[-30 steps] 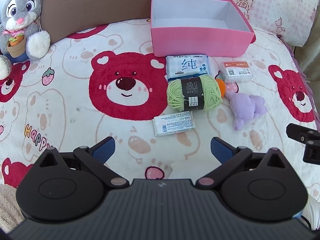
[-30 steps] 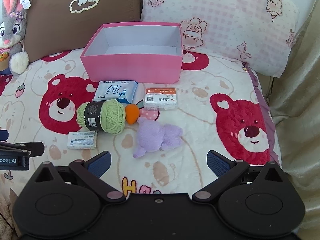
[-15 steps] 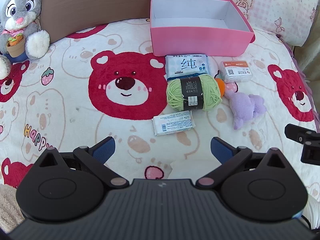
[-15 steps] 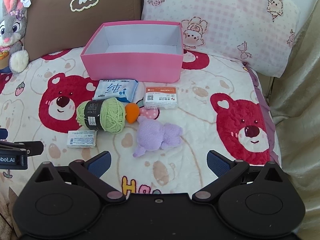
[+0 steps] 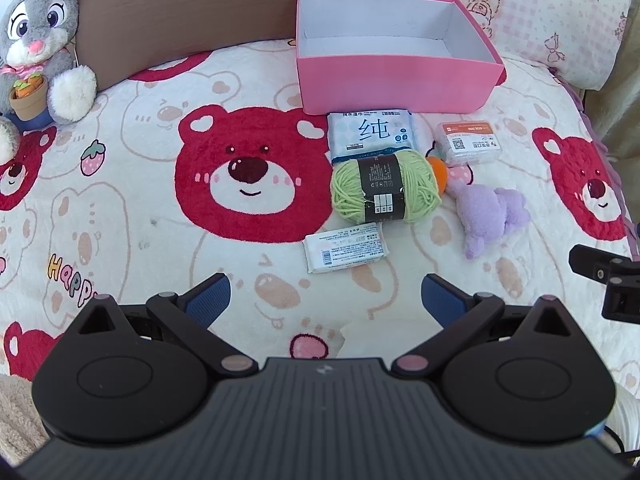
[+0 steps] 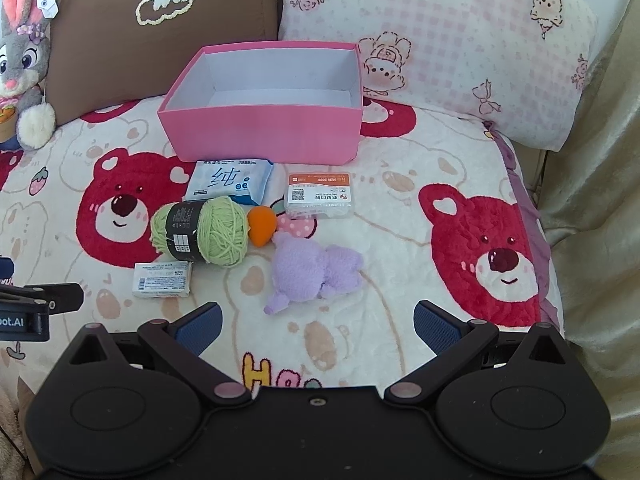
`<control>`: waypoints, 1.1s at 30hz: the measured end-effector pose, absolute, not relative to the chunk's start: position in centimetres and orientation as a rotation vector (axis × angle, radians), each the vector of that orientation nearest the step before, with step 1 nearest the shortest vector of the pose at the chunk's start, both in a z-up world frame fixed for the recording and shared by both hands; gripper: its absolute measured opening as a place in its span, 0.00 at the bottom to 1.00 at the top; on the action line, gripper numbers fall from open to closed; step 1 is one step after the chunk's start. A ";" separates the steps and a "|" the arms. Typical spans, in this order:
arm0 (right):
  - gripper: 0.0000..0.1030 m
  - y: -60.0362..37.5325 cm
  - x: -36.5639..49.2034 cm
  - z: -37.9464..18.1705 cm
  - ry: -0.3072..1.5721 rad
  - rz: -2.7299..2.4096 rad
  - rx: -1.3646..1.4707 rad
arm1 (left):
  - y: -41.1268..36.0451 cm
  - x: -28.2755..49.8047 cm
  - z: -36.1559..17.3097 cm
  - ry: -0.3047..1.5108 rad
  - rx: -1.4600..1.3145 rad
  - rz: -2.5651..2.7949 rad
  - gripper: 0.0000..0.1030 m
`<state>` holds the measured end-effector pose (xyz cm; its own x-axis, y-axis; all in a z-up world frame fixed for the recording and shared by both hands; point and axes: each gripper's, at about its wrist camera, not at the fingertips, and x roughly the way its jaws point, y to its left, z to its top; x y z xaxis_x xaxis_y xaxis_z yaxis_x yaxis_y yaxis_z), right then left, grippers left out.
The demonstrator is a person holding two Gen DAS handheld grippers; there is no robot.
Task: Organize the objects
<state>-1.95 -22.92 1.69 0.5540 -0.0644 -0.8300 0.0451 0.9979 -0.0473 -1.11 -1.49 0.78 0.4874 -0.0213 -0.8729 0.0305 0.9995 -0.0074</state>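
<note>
An empty pink box (image 5: 394,84) (image 6: 264,136) stands at the back of the bed. In front of it lie a blue wipes pack (image 5: 372,134) (image 6: 232,180), a clear box with an orange label (image 5: 468,144) (image 6: 320,196), a green yarn ball (image 5: 384,186) (image 6: 202,230), an orange plush piece (image 6: 262,226), a purple plush toy (image 5: 490,212) (image 6: 312,272) and a small white packet (image 5: 346,246) (image 6: 162,279). My left gripper (image 5: 324,298) is open, just short of the white packet. My right gripper (image 6: 316,322) is open, just short of the purple plush.
A bear-print blanket (image 5: 160,216) covers the bed. A grey rabbit plush (image 5: 38,44) (image 6: 22,76) sits at the far left. A brown pillow (image 6: 160,32) and a pink checked pillow (image 6: 460,48) stand behind the box. A beige cover (image 6: 596,220) falls away at the right.
Both grippers have crept slightly forward toward the objects. The objects have not moved and both grippers stay open.
</note>
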 end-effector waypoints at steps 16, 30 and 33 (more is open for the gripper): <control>1.00 -22.0 -2.0 5.4 0.944 0.111 -0.010 | -0.3 0.4 5.1 1.039 0.091 -0.096 1.00; 1.00 -18.9 2.3 6.1 0.787 0.401 -0.183 | 1.0 5.6 5.6 0.963 0.056 -0.182 1.00; 1.00 -18.5 3.5 6.4 0.795 0.434 -0.198 | 0.6 7.0 5.4 0.980 0.050 -0.216 1.00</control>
<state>3.49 -18.45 6.35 0.6187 0.3013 -0.7255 -0.4476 0.8942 -0.0103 7.01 0.57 5.45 0.5373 -0.1593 -0.8282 0.2041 0.9774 -0.0555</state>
